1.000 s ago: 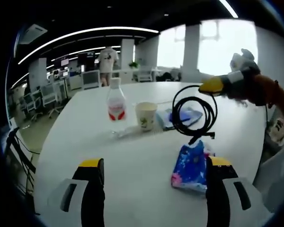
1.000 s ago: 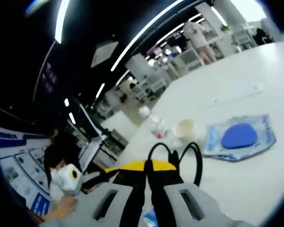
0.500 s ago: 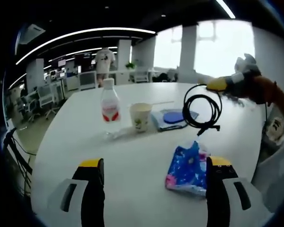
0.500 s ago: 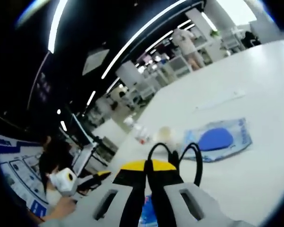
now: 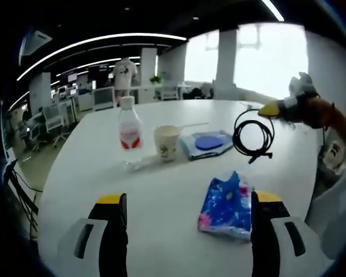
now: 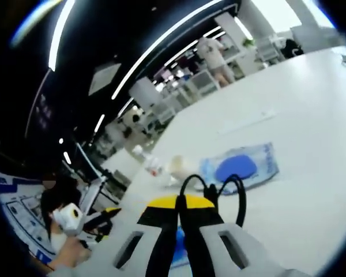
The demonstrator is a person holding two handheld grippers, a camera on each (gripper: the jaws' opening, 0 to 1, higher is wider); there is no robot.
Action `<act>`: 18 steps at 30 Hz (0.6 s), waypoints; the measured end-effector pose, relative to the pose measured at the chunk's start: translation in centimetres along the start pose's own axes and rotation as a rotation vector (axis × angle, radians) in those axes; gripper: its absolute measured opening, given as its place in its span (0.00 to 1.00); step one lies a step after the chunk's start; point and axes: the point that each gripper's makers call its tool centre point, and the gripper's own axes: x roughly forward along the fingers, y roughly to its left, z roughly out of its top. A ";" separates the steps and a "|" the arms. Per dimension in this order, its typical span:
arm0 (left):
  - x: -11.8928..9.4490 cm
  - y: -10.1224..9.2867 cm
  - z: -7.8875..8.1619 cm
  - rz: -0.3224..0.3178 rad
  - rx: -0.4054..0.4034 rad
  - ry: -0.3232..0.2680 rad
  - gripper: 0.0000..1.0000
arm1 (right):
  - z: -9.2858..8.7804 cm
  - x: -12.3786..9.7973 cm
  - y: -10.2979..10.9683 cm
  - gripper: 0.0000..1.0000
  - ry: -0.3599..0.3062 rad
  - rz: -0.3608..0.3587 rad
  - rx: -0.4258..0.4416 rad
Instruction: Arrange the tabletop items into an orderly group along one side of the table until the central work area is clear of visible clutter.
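broadly, a white round desk (image 5: pixel 104 173) carrying everything. far across it, a clear plastic bottle (image 5: pixel 128 124) with a red label, upright, left of a paper cup (image 5: pixel 166 142); just right of the cup, a flat packet with a blue disc (image 5: pixel 206 142). nearer, a blue patterned pouch (image 5: pixel 226 206) just beside the right jaw of the left hand-held gripper (image 5: pixel 184 216), jaws spread wide, grasping nothing. right hand-held gripper (image 6: pixel 180 216) clenched on a coiled black cable (image 5: pixel 253 135), lifted off the desk at right.
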 end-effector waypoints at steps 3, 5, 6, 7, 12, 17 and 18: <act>0.0 -0.1 0.0 -0.002 -0.005 -0.003 0.88 | 0.1 -0.3 -0.7 0.00 0.000 -0.015 0.000; 0.0 -0.2 0.0 -0.006 -0.005 -0.006 0.88 | 0.0 -0.4 -1.2 0.00 0.002 -0.024 0.003; 0.0 -0.2 0.0 -0.007 -0.005 -0.003 0.88 | 0.0 -0.4 -1.4 0.00 0.002 -0.029 0.005; 0.0 -0.2 -0.1 -0.006 -0.002 0.000 0.88 | 0.0 -0.5 -1.7 0.00 0.004 -0.037 0.005; 0.0 -0.3 -0.1 -0.007 -0.003 0.002 0.88 | 0.0 -0.8 -2.9 0.00 0.002 -0.058 0.015; 0.1 -0.3 -0.3 -0.007 -0.002 0.008 0.88 | 0.0 -0.9 -4.0 0.00 0.004 -0.078 0.027; 0.1 -0.3 -0.3 -0.007 -0.002 0.008 0.88 | 0.0 -0.9 -4.1 0.00 0.004 -0.081 0.029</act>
